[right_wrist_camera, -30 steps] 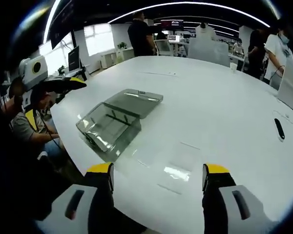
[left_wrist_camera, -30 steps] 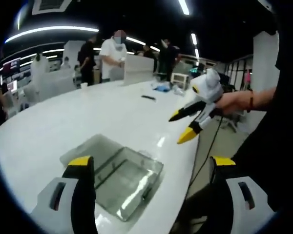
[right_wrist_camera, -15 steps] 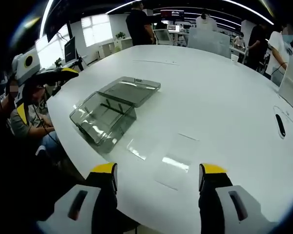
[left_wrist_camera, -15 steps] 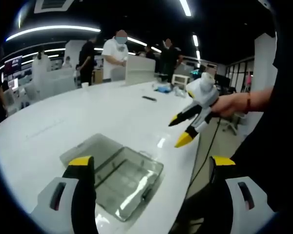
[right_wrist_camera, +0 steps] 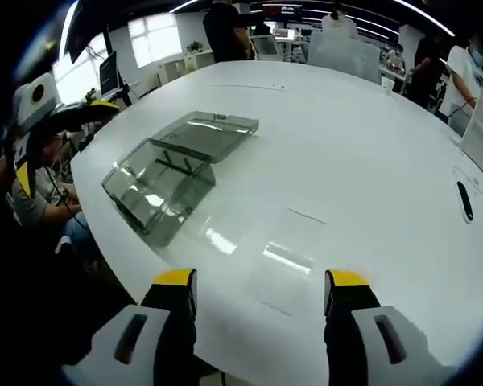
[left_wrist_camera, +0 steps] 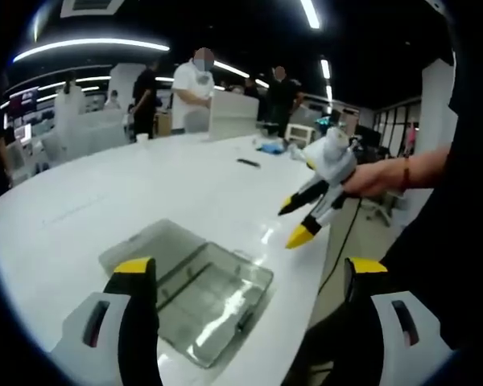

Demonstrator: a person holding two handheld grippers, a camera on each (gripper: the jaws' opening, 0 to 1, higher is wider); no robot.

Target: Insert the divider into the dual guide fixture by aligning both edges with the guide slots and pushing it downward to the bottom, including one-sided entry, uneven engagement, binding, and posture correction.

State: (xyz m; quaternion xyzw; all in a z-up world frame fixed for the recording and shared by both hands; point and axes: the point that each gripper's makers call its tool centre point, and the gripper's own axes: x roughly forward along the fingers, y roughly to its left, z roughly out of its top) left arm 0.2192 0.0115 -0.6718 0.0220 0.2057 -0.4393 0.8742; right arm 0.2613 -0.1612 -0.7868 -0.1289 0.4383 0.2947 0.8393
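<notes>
Right gripper view: the clear smoky plastic dual guide fixture box sits at ten o'clock on the white round table. The clear flat plastic divider sheet lies at six o'clock, just ahead of the right gripper, jaws apart, empty. The left gripper is spread too, empty.

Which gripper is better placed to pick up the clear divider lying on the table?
Probably the right gripper: its open jaws frame the divider just ahead. The left gripper faces the fixture.
</notes>
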